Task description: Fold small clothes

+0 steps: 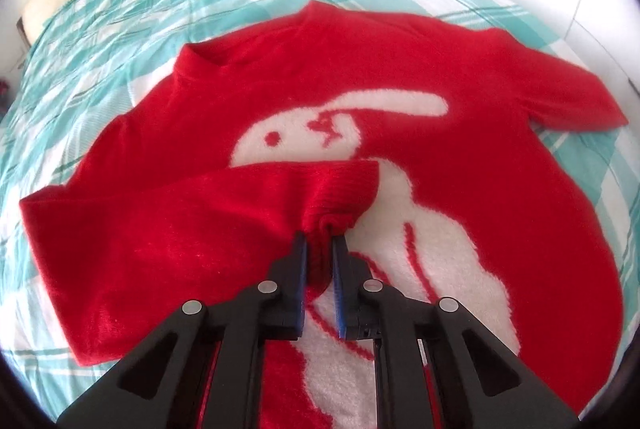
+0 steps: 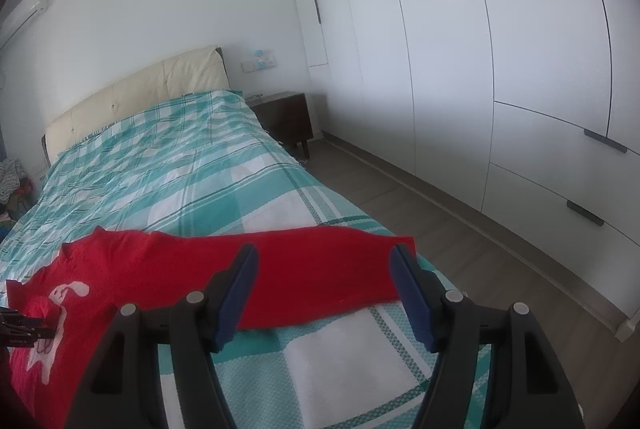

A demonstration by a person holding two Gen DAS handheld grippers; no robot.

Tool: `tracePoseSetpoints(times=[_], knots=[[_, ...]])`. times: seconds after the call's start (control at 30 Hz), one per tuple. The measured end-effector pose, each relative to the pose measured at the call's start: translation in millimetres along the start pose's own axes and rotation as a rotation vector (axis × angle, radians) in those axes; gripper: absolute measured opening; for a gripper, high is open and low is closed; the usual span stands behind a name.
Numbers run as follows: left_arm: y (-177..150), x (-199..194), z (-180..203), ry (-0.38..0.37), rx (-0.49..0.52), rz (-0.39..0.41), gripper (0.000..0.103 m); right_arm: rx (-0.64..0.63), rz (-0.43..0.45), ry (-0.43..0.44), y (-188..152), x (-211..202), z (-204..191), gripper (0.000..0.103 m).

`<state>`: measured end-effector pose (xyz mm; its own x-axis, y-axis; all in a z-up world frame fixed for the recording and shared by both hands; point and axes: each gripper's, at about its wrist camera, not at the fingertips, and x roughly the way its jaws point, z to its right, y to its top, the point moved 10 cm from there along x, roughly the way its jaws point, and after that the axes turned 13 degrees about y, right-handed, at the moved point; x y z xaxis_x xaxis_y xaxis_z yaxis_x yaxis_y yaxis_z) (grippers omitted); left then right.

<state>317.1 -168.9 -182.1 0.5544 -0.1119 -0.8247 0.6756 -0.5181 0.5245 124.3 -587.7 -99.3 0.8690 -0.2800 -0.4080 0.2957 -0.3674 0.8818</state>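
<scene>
One red sweater [image 1: 400, 77] | left claw [image 1: 319, 235] pinching cuff [image 1: 340, 189] | right claw [image 2: 324, 253] spread, apparently empty

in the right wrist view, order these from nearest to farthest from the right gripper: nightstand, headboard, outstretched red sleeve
1. The outstretched red sleeve, lying across the bed just beyond the open right gripper.
2. The nightstand, beside the bed's far right corner, by the wardrobe.
3. The headboard, cream, against the far wall at the left.
Nightstand and headboard are close in depth; that order is tentative.
</scene>
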Motion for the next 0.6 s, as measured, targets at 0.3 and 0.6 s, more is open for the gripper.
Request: tracePoseSetpoints(times=[0.3, 0.6], knots=[[-55, -78, -256, 0.093, -0.772, 0.142, 0.009, -0.015, 0.006, 0.021, 1, 0, -8, 0.067], [-229, -62, -399, 0.25, -1.211, 0.055, 0.009, -0.039, -0.018, 0.024, -5, 4, -14, 0.067]])
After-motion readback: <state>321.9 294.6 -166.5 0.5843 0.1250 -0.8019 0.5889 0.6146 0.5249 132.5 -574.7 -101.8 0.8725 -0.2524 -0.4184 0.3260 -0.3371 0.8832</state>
